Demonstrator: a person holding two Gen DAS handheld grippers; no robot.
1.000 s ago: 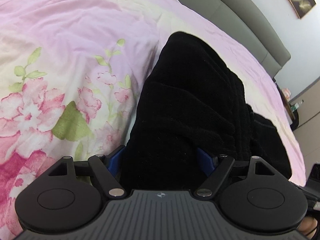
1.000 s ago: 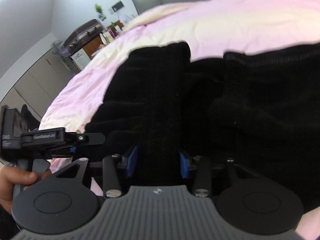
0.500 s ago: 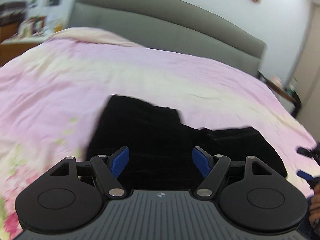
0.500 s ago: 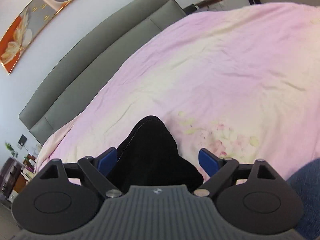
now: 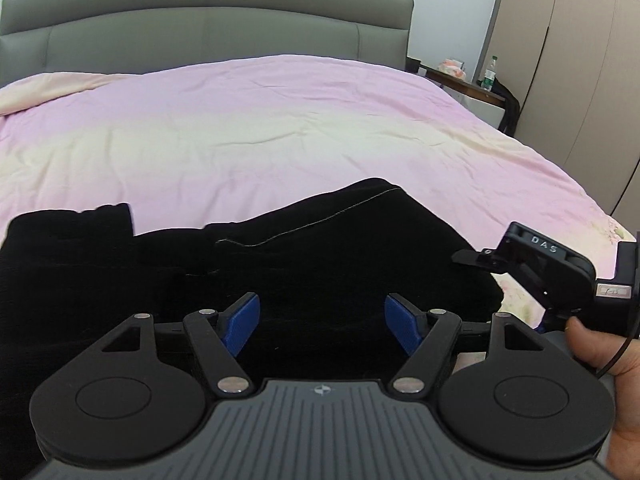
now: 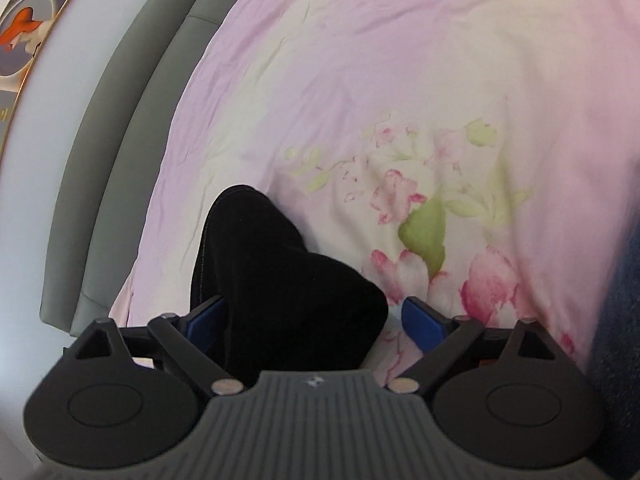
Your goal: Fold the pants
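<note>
Soft, matt black cloth pants [image 5: 320, 264] lie with a fine, velvety nap and pale stitching. Under them, a smooth pink cotton-look bedspread [image 5: 280, 128], lightly creased, printed with flowers. Behind, a grey padded headboard [image 5: 200, 28] with a dull leather-like sheen. Right gripper [image 6: 316, 320]: matt black plastic arms, blue rubbery pads, shiny metal pins.

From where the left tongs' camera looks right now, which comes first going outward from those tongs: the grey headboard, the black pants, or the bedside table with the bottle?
1. Black pants: directly ahead of the left tongs, lying on the pink bedspread.
2. Bedside table: far right, past the bed's corner.
3. Grey headboard: at the back; too close to the table to rank surely.
</note>
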